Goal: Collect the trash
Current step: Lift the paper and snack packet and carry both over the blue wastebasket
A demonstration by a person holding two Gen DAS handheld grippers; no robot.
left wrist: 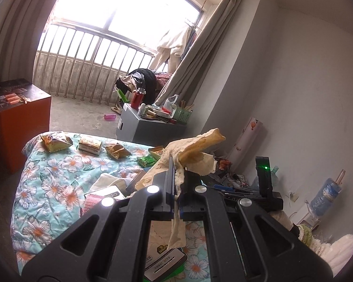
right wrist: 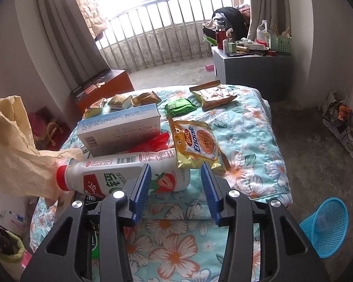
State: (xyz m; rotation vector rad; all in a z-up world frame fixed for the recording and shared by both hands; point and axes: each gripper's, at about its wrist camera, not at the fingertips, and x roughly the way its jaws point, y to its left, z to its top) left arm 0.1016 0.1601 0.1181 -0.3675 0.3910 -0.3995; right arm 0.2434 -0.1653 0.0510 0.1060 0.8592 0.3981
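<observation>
A bedroom with a railed balcony window, grey curtains on both sides, and in the middle of it all a bed under a turquoise floral quilt, littered with trash. That quilt is our landmark.

Left gripper is up above the quilt, jaws clamped tight on a crumpled cream paper bag; the paper billows out over the fingertips and a strip dangles down between the jaws. From the right wrist view the same bag fills the left edge, lifted beside the quilt.

Right gripper is low over the near end of the quilt, jaws spread wide, nothing between them. Just ahead lies a white strawberry milk bottle with a red cap, on its side, its body right by the left blue pad; contact is hard to judge. A yellow biscuit packet overlaps the bottle's base and sits just before the right pad. Behind the bottle, a blue-and-white carton rests over a red wrapper.

Further up the quilt: a green foil packet and a gold snack bag, more gold wrappers at the far-left corner.

Off the quilt's right side, a blue mesh wastebasket lies tipped on the floor. Beyond the far end stands a grey cabinet, its top cluttered.
</observation>
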